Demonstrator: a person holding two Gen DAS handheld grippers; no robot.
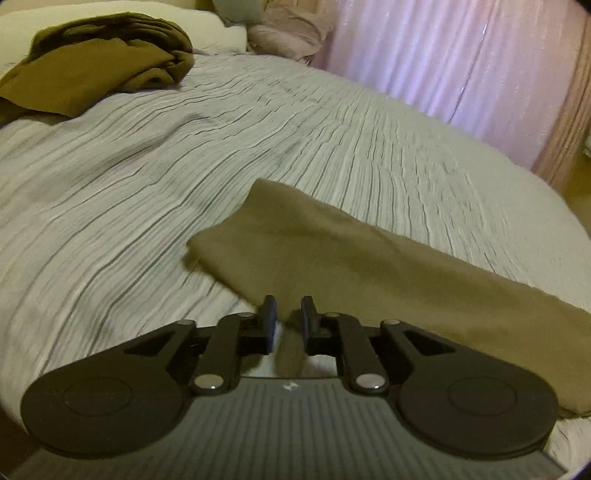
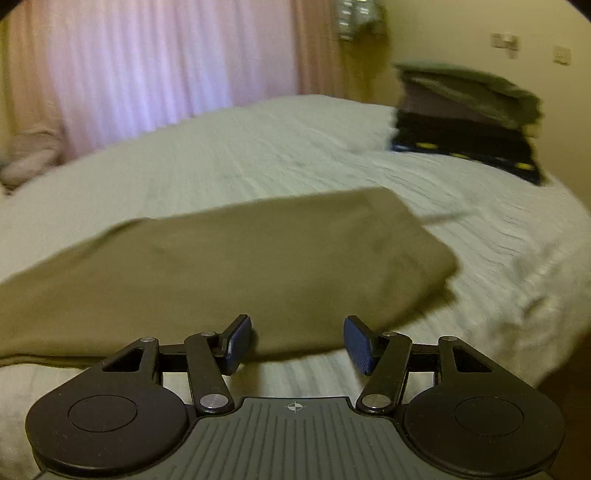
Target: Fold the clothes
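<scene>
A folded olive-brown garment [image 1: 369, 266] lies flat on the pale ribbed bed cover [image 1: 147, 184], as a long band. My left gripper [image 1: 289, 310] hovers at its near left edge, its jaws a narrow gap apart; cloth shows through the gap, but the pads do not press on it. In the right wrist view the same garment [image 2: 240, 266] fills the middle. My right gripper [image 2: 297, 320] stands open and wide at the garment's near edge, with nothing gripped.
A loose heap of brown clothes [image 1: 99, 62] sits at the far left by a cream pillow [image 1: 221, 33]. A stack of folded clothes [image 2: 469, 118] rests at the bed's far right corner. Pink curtains [image 2: 147, 66] hang behind the bed cover [image 2: 258, 147].
</scene>
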